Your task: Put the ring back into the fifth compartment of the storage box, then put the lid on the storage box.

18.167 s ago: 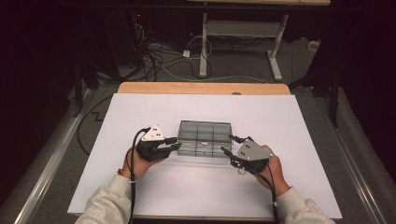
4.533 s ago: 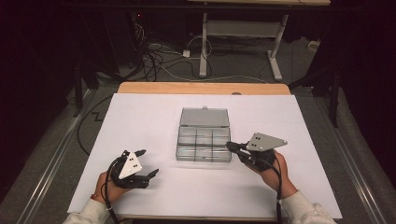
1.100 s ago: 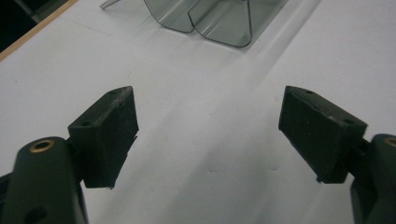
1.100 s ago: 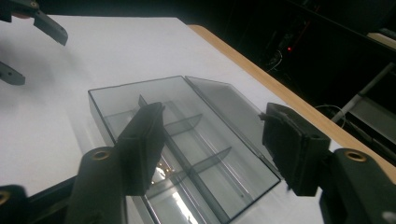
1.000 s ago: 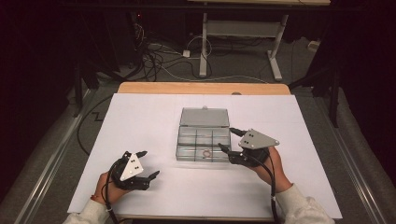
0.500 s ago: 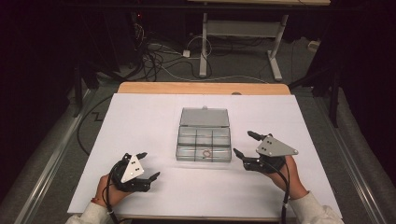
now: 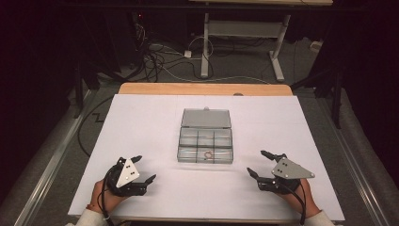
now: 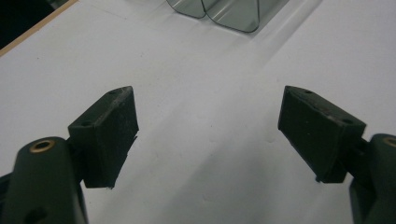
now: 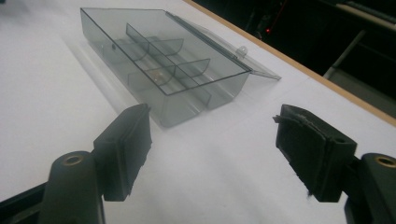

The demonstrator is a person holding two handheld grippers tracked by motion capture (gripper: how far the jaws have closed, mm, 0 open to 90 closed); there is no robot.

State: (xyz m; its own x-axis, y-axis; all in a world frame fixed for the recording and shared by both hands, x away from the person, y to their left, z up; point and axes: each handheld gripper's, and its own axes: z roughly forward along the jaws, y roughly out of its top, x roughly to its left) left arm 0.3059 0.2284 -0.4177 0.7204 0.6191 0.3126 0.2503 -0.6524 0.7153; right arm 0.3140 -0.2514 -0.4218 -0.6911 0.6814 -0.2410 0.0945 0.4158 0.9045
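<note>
- Grippers both empty, jaws spread wide, parked on the near edge of the white table sheet (image 7: 141, 122).
- My left gripper (image 7: 143, 170) sits at about 8 o'clock from the box, well apart from it, tips pointing toward 2 o'clock. My left hand (image 7: 104, 195) wraps the grip from below.
- Left gripper view: both black pads (image 8: 106, 133) hang over bare white sheet, nothing between them; the box's near corner shows at 12 o'clock of that view.
- My right gripper (image 7: 260, 165) sits at about 4 o'clock from the box, near it but not touching, tips pointing toward 10 o'clock. My right hand (image 7: 299, 197) is under the grey plate.
- Right gripper view: jaws wide apart, gap empty, box lying just beyond the left pad (image 9: 126, 147).
- Clear compartment box (image 7: 205, 143) is at table centre, lid (image 7: 206, 118) flipped fully open and lying flat on the sheet at the box's 12 o'clock side.
- Box is split into a grid of small cells by dividers; the exact count is hard to read through the clear plastic.
- Small ring (image 7: 207, 154) lies in the near middle cell, at 6 o'clock of the box interior. In the right gripper view it is only a faint glint in that cell.
- Wooden table edge (image 7: 202, 89) runs along the far side at 12 o'clock.
</note>
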